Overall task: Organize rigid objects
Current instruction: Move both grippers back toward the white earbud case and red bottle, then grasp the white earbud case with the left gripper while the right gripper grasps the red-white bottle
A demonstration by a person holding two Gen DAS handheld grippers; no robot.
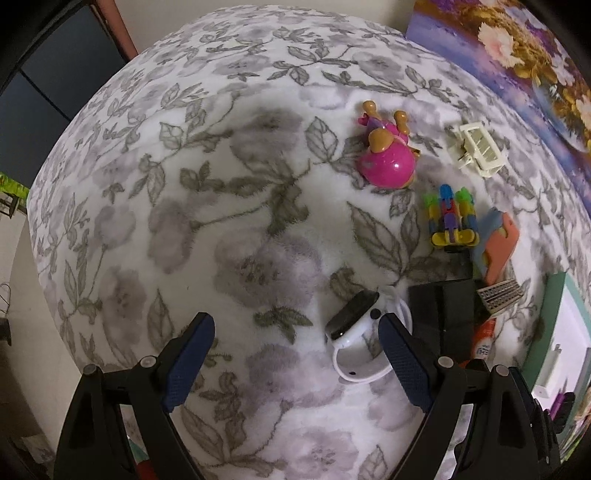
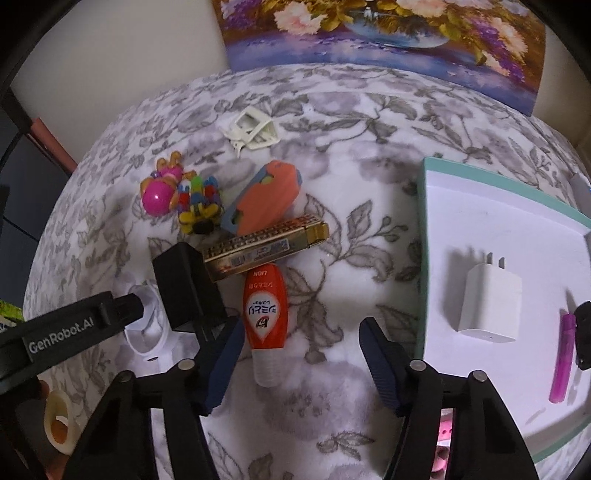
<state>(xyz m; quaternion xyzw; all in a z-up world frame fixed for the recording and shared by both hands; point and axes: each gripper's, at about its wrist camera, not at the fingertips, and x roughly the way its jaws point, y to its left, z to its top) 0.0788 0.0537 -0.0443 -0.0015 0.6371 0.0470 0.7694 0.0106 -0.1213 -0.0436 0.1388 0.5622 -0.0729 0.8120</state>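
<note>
My left gripper point(image 1: 295, 332) is open and empty over the floral blanket; a white smartwatch point(image 1: 356, 330) lies just inside its right finger. My right gripper point(image 2: 299, 336) is open; an orange bottle point(image 2: 264, 317) lies between its fingers, nearer the left one. A black box point(image 2: 186, 286), a gold harmonica point(image 2: 264, 242), an orange-blue toy point(image 2: 264, 197), a colourful block toy point(image 2: 197, 205), a pink figure point(image 2: 160, 192) and a cream clip point(image 2: 255, 127) lie beyond. A white tray point(image 2: 491, 229) at the right holds a white charger point(image 2: 489, 301) and a purple pen point(image 2: 563, 360).
A flower painting point(image 2: 388, 33) leans on the wall behind the bed. The left gripper's arm point(image 2: 70, 328) crosses the lower left of the right wrist view. The bed edge curves away at the left point(image 1: 40, 192). A yellowish ring point(image 2: 59, 424) sits at the lower left.
</note>
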